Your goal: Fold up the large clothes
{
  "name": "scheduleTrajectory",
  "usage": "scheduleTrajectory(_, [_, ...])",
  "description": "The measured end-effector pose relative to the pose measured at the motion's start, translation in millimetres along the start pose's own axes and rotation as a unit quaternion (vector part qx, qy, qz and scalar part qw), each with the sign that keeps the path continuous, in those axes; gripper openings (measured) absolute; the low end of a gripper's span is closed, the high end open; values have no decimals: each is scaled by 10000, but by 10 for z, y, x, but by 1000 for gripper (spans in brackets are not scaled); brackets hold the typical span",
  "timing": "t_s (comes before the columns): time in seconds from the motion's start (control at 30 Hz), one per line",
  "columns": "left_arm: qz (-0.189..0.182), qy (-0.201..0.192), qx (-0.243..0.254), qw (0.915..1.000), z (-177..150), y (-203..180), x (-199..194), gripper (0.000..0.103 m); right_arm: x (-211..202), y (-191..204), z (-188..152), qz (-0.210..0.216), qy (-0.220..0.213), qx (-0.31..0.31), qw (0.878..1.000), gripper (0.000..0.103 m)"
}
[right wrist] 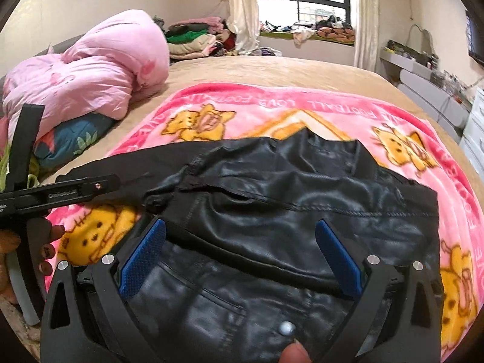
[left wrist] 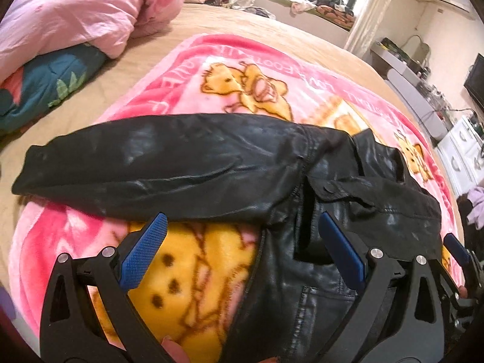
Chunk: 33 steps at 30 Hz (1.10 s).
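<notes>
A black leather jacket [left wrist: 211, 163] lies on a pink cartoon blanket [left wrist: 230, 69] on the bed. One sleeve stretches out to the left. My left gripper [left wrist: 242, 227] is open and empty, just above the jacket's left side, below the sleeve. My right gripper [right wrist: 240, 233] is open and empty over the jacket's body [right wrist: 287, 199], with a snap button [right wrist: 286, 328] below it. The right gripper's blue finger [left wrist: 458, 249] shows at the right edge of the left wrist view. The left gripper's body [right wrist: 60, 190] shows at the left of the right wrist view.
A bunched pink quilt [right wrist: 90, 72] and a blue patterned pillow [right wrist: 72, 139] lie at the bed's far left. Piles of clothes [right wrist: 196, 37] sit by the window. A desk and white drawers [right wrist: 478, 127] stand along the right wall.
</notes>
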<state>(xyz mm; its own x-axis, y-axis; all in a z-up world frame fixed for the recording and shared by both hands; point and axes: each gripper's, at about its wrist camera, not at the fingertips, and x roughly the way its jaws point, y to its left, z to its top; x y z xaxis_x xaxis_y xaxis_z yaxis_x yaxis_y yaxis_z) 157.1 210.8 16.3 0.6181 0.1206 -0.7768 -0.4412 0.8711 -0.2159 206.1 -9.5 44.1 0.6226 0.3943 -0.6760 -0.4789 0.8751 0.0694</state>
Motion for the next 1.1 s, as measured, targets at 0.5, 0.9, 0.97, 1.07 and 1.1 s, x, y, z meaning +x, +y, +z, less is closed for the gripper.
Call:
scheduleTrajectory(0.5, [667,-275,-511,9961,145,533,-98,94,251,609,256,302,-44,-466,9984,99])
scheduleTrajectory(0.9, [1075,-348,-1131,9871,217,1026,-98,94,483,977,456,583,-2,-712,9958,99])
scheduleTrajectory(0.97, [1141,-289,-1321,9842,216,1163,-76,94,522,1045,478,636,9,-753,9951,99])
scheduleTrajectory(1.07, [1263,-286,-1528,9797,217,1326,-77,94,576,1143,503,701,29,-787,9944,99])
scheduleTrajectory(1.1, [1281,-277,-1591,9785,218,1371,-72,94,593,1174,510,733,40,-787,9942,99])
